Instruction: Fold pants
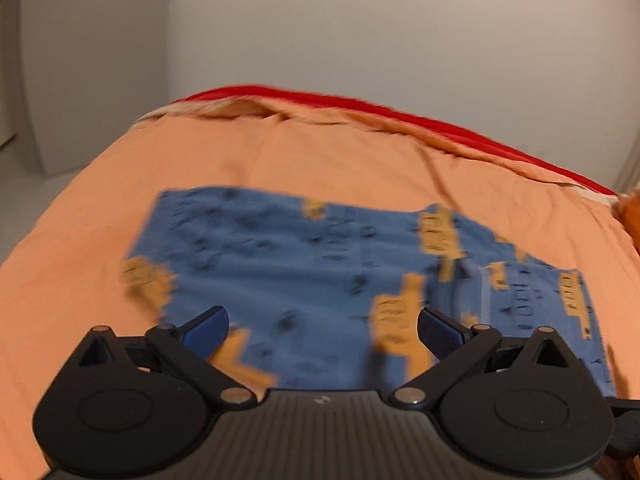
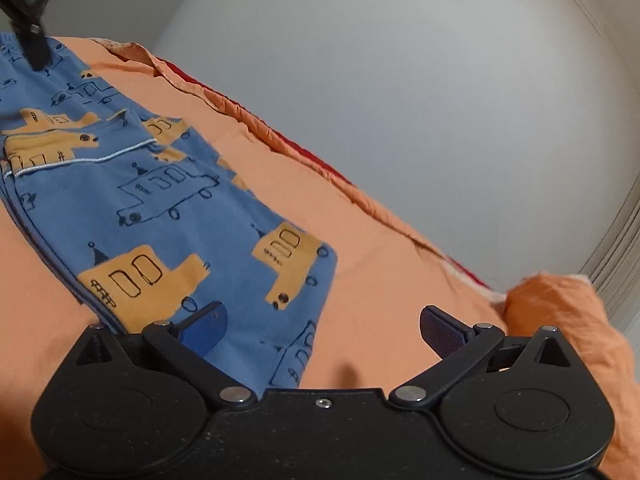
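Blue pants (image 1: 304,280) flat under both wide-open hand-held grippers, tilted down.

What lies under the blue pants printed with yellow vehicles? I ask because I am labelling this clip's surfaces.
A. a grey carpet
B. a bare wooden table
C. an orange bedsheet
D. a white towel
C: in both wrist views the blue pants printed with yellow vehicles lie flat on an orange bedsheet that spreads out past them toward the white wall.
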`<state>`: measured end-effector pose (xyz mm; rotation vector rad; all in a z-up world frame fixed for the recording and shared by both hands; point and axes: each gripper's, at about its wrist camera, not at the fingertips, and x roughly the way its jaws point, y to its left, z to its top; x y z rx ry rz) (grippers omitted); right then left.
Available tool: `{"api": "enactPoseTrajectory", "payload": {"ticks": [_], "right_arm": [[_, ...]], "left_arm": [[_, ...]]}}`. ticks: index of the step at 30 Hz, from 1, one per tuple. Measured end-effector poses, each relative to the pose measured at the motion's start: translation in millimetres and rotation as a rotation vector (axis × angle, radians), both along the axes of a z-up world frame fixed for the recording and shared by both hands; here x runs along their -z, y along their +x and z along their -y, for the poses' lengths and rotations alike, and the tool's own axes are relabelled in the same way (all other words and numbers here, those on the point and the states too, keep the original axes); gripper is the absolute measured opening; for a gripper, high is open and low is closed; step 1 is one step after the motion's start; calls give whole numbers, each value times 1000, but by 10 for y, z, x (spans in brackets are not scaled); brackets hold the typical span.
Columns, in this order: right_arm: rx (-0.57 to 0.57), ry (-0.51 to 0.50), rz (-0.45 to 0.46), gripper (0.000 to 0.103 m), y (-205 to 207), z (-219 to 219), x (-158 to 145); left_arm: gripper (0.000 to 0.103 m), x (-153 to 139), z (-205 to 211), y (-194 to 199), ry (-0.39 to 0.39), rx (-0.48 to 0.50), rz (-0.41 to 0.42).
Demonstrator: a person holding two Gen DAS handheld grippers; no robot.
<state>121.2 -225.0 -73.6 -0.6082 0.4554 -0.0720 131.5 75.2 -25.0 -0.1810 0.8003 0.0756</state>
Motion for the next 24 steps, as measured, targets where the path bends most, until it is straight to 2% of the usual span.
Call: {"api": "enactPoseTrajectory", "payload": {"ticks": [3,6,8,12,17,20,22,24], "right_arm": [[-45,37,16,102,-31,-53,-126],[-162,78,20,102,10,-198,-309],[-253,60,-1,102,119,-369,-375],[-414,78,-72,102,569,-719,-500],[-604,174,-246,102,1384,-1297,-659],[-678,196,-344,102,1747,-1747,-595],[-711,189,-379,102,1886,-2008,-511],[-712,118,-360,102,1970,-2212,-407]], "left_arm": [[103,38,-492,-208,-18,-137,25],[103,130,-869,-251,-27,-273,36],[103,158,-1040,-206,-75,-353,25],[103,204,-1247,-171,-185,-420,43],[103,264,-1358,-210,-187,-415,102],[103,233,-1411,-253,-249,-370,167],[103,244,-1429,-245,-284,-325,193],[103,258,-1408,-221,-298,-285,201]]}}
